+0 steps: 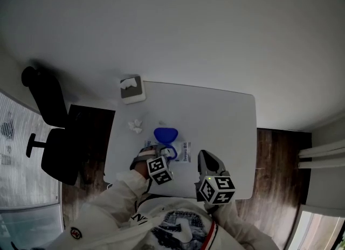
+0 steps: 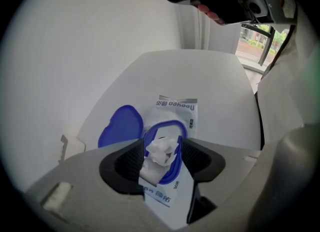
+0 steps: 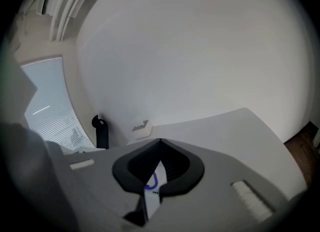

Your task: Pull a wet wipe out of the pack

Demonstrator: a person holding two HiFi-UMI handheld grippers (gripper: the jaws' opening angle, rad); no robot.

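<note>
worktop (image 1: 226,119): white, a dark office chair (image 1: 54,146) off its left side. tissue box (image 1: 132,89) on the far left corner, and a crumpled white wad (image 1: 135,126) lies loose nearer in.

pack (image 2: 176,110): flat on the near part of the worktop, in front of the person. its long axis runs along the left tool's line. blue lid (image 2: 120,126) is flipped open to the left, so the opening is exposed.

right tool (image 3: 160,141): just right of the pack, tips closed together. a sliver of pack shows in the slit behind the tips. cannot tell whether it pins the pack's edge or only sits over it.

left tool (image 2: 163,146): directly over the opening, at a narrow spread.

wet wipe (image 2: 161,152): white tuft standing up out of the opening, squarely between the left pads, one on each side. it looks uncrushed, so judged not yet clamped.

key relation: the tuft is already centred in the left tool, which is the nearer one. judgement: next comes a pinch, then a lift straight up away from the pack. the pack may rise with the wipe unless the right tool holds it down.
</note>
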